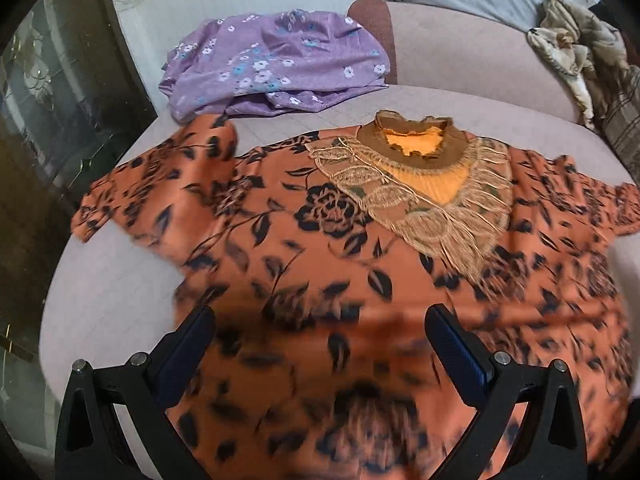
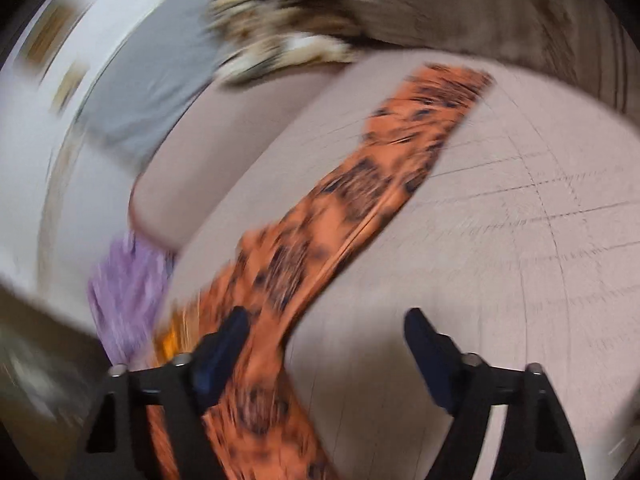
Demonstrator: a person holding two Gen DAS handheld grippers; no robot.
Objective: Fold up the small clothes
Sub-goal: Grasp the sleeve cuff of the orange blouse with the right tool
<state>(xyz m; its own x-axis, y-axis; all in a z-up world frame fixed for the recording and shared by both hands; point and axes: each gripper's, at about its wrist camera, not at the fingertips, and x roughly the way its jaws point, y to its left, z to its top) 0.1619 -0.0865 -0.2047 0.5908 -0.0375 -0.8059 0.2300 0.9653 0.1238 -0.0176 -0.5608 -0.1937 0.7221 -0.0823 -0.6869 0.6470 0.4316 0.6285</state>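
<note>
An orange blouse with black flower print and a fringed lace collar (image 1: 320,240) lies spread flat on a pale pink cushioned surface (image 1: 116,288), neck away from me. My left gripper (image 1: 320,320) is open and empty, hovering over the blouse's lower body. In the blurred right wrist view, the blouse's sleeve and side edge (image 2: 360,200) run diagonally across the surface. My right gripper (image 2: 326,322) is open and empty, its left finger over the blouse edge, its right finger over bare cushion.
A crumpled purple floral garment (image 1: 272,64) lies beyond the blouse at the back left, also seen in the right wrist view (image 2: 124,280). A beige patterned cloth (image 1: 576,48) is heaped at the back right. A dark glass cabinet (image 1: 60,120) stands left.
</note>
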